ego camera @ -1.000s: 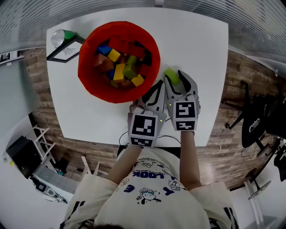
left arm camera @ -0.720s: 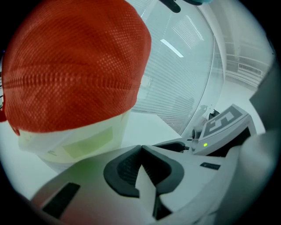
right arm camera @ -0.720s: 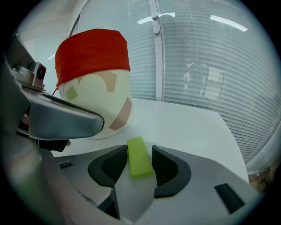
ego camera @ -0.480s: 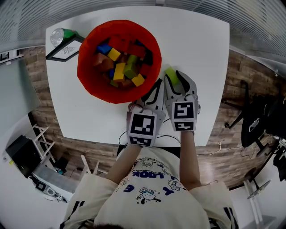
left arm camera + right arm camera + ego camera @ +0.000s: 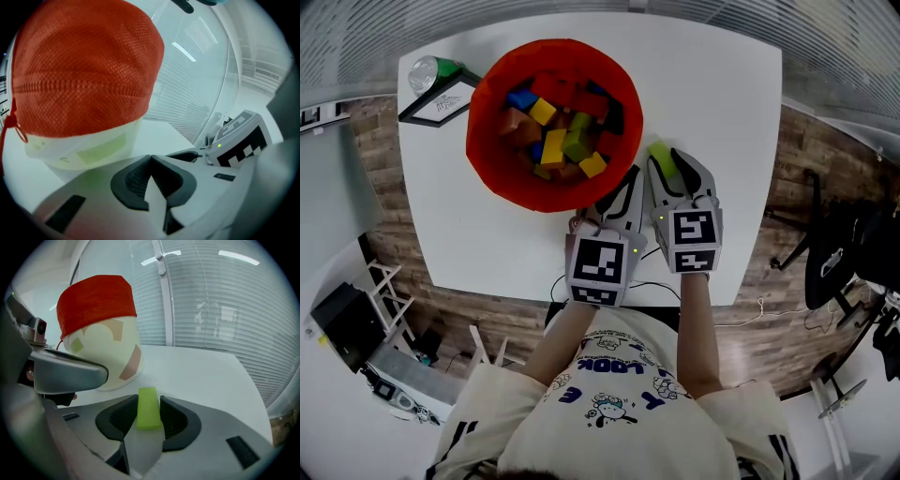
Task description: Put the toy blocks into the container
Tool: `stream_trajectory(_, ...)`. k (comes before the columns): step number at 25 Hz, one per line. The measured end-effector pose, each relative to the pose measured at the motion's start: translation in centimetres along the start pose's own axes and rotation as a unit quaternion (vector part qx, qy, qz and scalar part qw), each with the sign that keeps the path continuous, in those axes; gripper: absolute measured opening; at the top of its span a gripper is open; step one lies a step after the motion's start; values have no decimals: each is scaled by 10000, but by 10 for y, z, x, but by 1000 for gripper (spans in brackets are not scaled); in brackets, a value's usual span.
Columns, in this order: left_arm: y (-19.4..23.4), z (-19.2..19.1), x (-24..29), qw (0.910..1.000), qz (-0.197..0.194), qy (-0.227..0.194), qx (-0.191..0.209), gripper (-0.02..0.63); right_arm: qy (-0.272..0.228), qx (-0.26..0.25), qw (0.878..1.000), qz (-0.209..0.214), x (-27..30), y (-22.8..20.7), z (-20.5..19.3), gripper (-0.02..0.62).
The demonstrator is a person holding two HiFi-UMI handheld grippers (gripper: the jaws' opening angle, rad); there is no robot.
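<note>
Desk (image 5: 731,103): white, on wood floor (image 5: 792,178), blinds (image 5: 225,305) behind.
Bin (image 5: 487,155): red, on desk, holds blocks (image 5: 553,142).
Left claw (image 5: 150,161): clenched, empty, beside bin.
Right claw (image 5: 149,420): jaws just closing, grasping green block (image 5: 148,404) on desk.

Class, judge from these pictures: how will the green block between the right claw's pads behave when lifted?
The green block shows straight edges between the right claw, whose jaws have just been closing on it, so it is probably stiff. Flat faces suggest it won't roll. Its smooth surface might slip, though the textured pads should help.
</note>
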State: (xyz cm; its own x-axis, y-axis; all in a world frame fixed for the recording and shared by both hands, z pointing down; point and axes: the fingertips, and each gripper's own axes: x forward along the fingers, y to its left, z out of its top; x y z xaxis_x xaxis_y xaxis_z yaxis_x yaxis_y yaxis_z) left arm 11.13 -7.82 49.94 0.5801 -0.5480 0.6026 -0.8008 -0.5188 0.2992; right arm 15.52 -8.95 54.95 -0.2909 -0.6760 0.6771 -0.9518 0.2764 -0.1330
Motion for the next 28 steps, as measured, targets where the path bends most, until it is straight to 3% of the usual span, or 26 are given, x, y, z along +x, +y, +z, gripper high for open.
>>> stream_trajectory(28,-17,19,-39,9983,-202,-413,361,32,-693,123,9966,-439,-55,7,35,147)
